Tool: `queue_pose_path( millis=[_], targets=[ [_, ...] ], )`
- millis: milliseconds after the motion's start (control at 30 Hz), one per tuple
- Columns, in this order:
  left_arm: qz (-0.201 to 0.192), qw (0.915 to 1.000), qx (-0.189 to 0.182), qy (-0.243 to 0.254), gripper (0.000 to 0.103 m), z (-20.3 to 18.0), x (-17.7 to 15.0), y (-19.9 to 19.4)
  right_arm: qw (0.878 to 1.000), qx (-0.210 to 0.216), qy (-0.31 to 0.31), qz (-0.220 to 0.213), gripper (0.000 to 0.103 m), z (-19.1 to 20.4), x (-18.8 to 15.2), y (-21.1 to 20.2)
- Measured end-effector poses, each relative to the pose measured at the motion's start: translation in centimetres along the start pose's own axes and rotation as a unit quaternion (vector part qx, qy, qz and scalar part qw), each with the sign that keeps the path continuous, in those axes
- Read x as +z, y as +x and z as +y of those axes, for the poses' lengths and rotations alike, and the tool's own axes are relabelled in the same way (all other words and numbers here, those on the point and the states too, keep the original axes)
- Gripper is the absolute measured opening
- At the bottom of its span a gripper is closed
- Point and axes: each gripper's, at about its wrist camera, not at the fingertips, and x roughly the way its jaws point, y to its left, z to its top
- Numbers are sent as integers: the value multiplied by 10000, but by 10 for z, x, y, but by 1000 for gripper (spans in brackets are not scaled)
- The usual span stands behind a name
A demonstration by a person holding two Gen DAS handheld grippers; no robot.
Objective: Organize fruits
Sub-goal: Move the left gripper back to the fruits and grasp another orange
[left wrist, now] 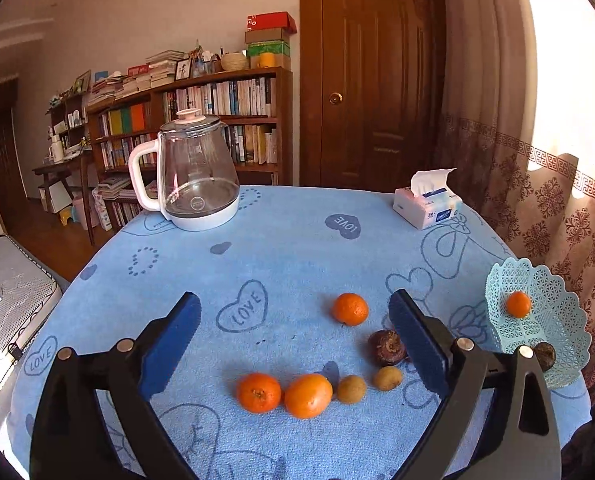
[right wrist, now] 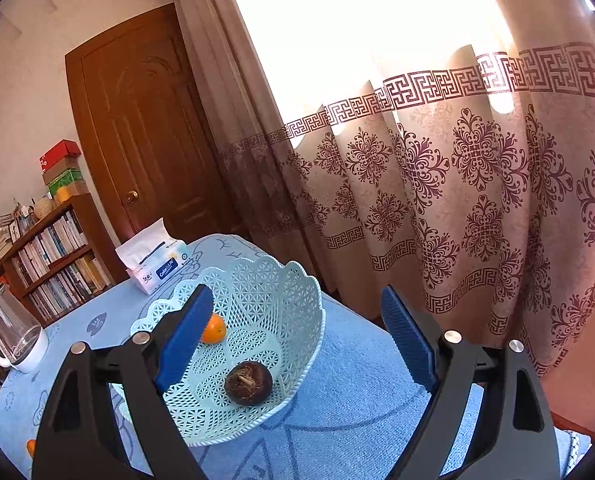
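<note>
Hovering over the blue tabletop (left wrist: pixel 297 232), the left gripper (left wrist: pixel 293 344) had its fingers (left wrist: pixel 169 348) spread wide and held nothing; it seemed placed there to take in the loose fruit below it. Far to the left stood a glass kettle (left wrist: pixel 193 176), well away from the fruit and apparently no part of the job. Nearest the camera lay an orange (left wrist: pixel 259 393) touching a second orange (left wrist: pixel 308 395), then two small brown fruits (left wrist: pixel 351 389) side by side, so this row made the likeliest next pickup. A third orange (left wrist: pixel 350 309) sat farther off, and a dark round fruit (left wrist: pixel 387 346) lay just beside the right-hand finger. A tissue pack (left wrist: pixel 427 204) rested at the far right edge.

To the right, the pale green lattice basket (right wrist: pixel 297 292) served as the collecting place: it already held one orange (right wrist: pixel 214 329) toward its far side and one dark fruit (right wrist: pixel 248 382) on its near side, so I judge the sorting begun but mostly undone. The right gripper (right wrist: pixel 293 344) hung just above the basket with its fingers (right wrist: pixel 185 340) fully apart and empty, a pose that fits a fruit having been dropped in, though that is only a guess. A patterned curtain (right wrist: pixel 457 184) hung beyond the tabletop.
</note>
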Motion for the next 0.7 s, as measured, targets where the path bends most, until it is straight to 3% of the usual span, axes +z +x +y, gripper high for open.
queue_pose_path(
  millis=[233, 700],
  targets=[
    [231, 9993, 220, -190, 94, 24, -17, 7, 9999, 7, -117, -10, 87, 3, -2, -1],
    [814, 9963, 176, -209, 94, 38, -58, 38, 9989, -119, -451, -47, 87, 14, -8, -2]
  ],
)
